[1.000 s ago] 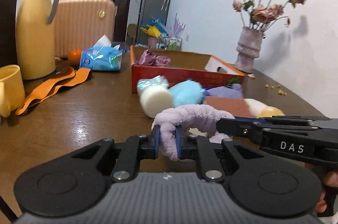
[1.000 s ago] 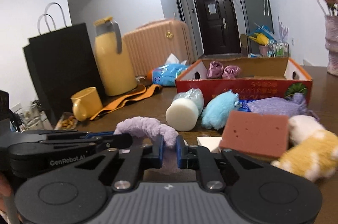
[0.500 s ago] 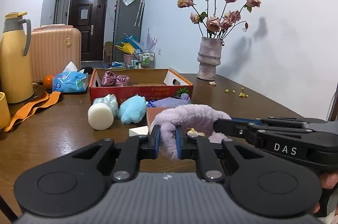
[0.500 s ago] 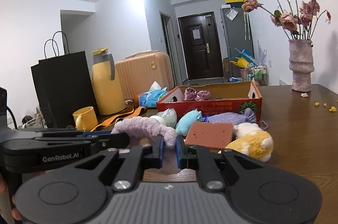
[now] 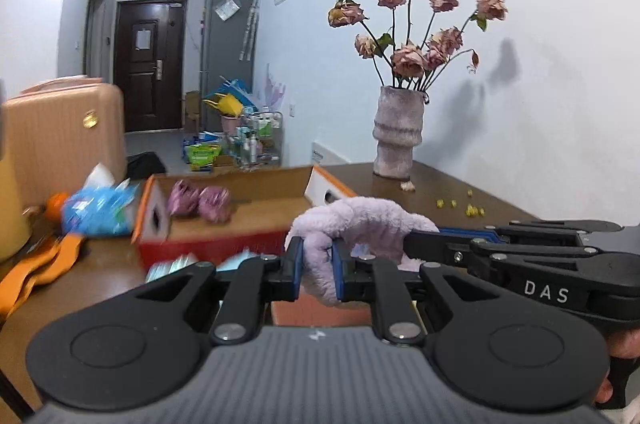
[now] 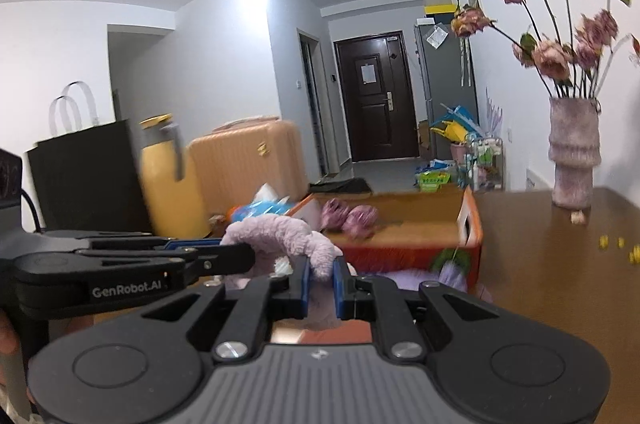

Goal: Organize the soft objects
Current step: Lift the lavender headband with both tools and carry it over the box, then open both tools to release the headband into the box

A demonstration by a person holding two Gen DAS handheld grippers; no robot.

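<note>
A fluffy lilac headband [image 5: 360, 220] hangs arched in the air between my two grippers. My left gripper [image 5: 317, 268] is shut on one end of it. My right gripper [image 6: 320, 274] is shut on the other end [image 6: 280, 230]. Each gripper's arm crosses the other's view: the right one [image 5: 520, 264] in the left wrist view, the left one [image 6: 120, 264] in the right wrist view. Behind and below stands an open red cardboard box [image 5: 256, 199] with two purple soft pieces [image 5: 200, 201] inside; it also shows in the right wrist view [image 6: 408, 224].
On the brown table: a vase of dried roses [image 5: 398, 131] at the right, a blue tissue pack [image 5: 100, 209], an orange [image 5: 56, 201], an orange strap [image 5: 36, 264], a yellow jug [image 6: 168, 175]. A pink sponge block [image 5: 316, 308] and other soft items lie below the grippers.
Both grippers have risen with the headband and moved toward the red box. The soft items on the table have dropped below the grippers' view.
</note>
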